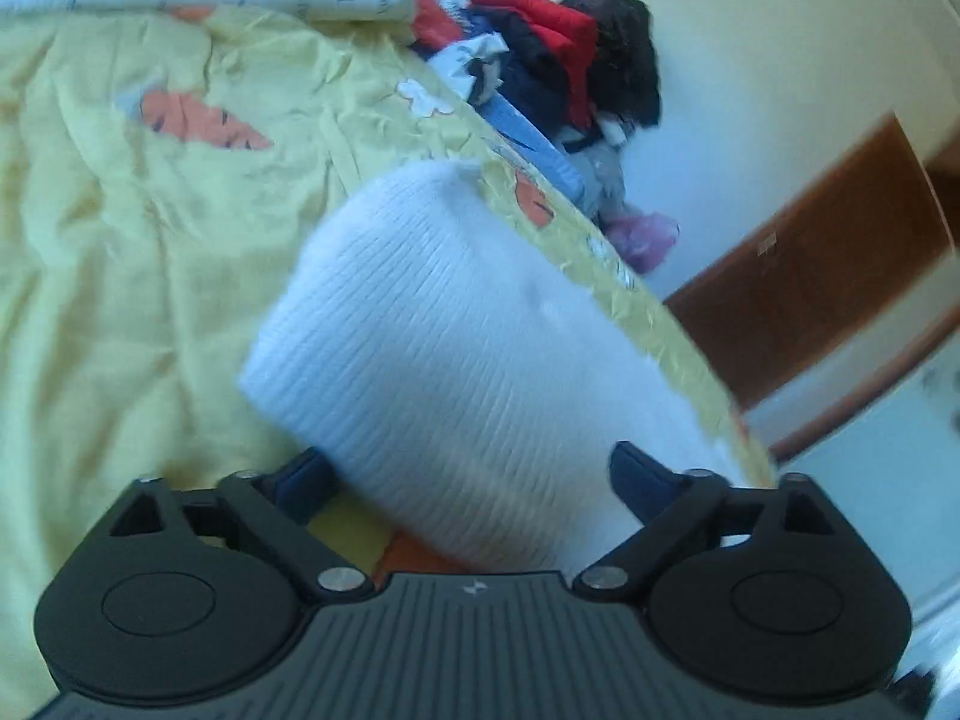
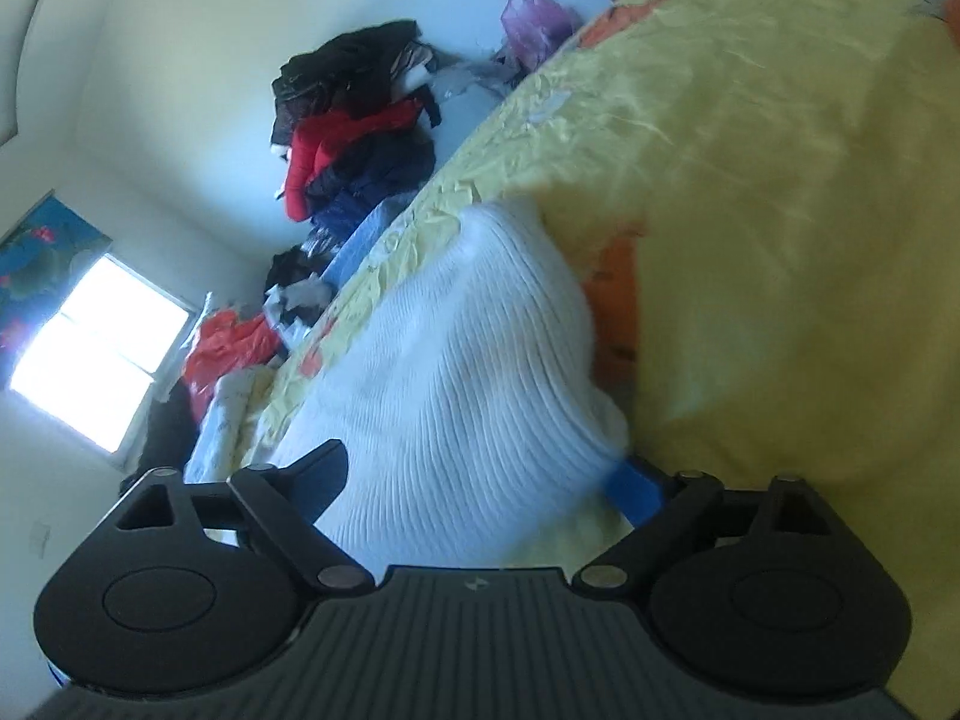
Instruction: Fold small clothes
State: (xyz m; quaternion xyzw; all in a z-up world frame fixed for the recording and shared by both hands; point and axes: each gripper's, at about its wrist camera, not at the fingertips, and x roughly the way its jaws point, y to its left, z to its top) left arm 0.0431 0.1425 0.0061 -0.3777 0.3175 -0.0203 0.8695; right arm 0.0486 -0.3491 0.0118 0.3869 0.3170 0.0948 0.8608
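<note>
home bedroom, yellow bedsheet [image 1: 150, 240], clothes pile [image 2: 354, 138], window [image 2: 96, 354]

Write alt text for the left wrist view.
A white ribbed knit garment lies on a yellow carrot-print bedsheet, between the open left gripper fingers. A pile of clothes sits beyond the bed edge.

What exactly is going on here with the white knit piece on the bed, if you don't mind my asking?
A person is folding small clothes with a handheld gripper in each hand. A white ribbed knit garment lies on the yellow bedspread, near its edge. The left gripper and right gripper both stand wide open with the garment between their fingers, not clamped. A heap of clothes sits beyond the bed against the wall.
</note>
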